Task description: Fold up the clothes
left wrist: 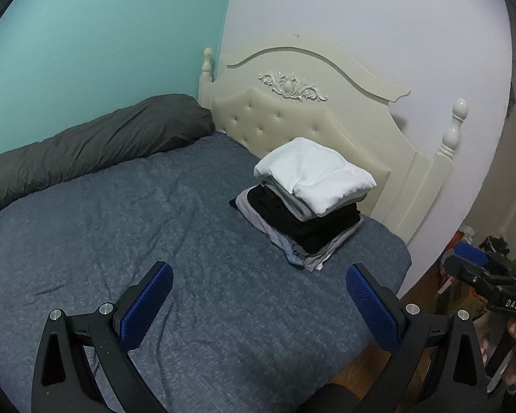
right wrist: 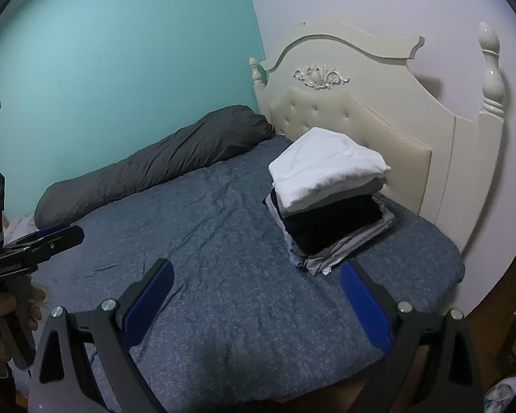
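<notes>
Gaping wide and empty, both tongs [left wrist: 259, 304] [right wrist: 256, 304] hover above the bed [left wrist: 120, 227].

Your stack of clothes [left wrist: 306, 203] hides its lower layers; you can't count them. The gray bolster [left wrist: 86, 148] runs off the left edge. Clutter by the wall [left wrist: 464, 261] is too dark to name. Your right hand-held gripper [left wrist: 478, 268] is cut off at the frame's side, its jaws unreadable there.

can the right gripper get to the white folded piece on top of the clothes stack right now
Probably yes. The right gripper is open and empty, with only bare bedspread between it and the white garment topping the stack.
</notes>
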Tool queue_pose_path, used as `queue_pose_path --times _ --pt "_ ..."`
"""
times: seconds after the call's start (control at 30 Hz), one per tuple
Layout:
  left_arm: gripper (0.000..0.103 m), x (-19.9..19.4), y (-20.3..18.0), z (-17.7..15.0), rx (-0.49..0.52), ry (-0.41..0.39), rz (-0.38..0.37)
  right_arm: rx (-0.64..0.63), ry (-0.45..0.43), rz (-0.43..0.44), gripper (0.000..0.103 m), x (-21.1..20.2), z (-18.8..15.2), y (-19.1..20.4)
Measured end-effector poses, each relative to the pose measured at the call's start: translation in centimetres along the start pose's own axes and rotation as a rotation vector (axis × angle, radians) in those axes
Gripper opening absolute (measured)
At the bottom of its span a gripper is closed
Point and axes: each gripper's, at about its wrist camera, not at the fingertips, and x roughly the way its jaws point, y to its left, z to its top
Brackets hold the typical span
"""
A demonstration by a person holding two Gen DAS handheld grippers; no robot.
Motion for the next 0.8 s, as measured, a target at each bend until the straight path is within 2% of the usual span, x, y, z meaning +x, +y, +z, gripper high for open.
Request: queue_pose_path --times 0.8 --pt "0.103 -2.1 -0.9 -1.9 0.03 -0.017 0.029 -0.003 -0.025 -0.001 0.098 -3.1 -2.4 2.0"
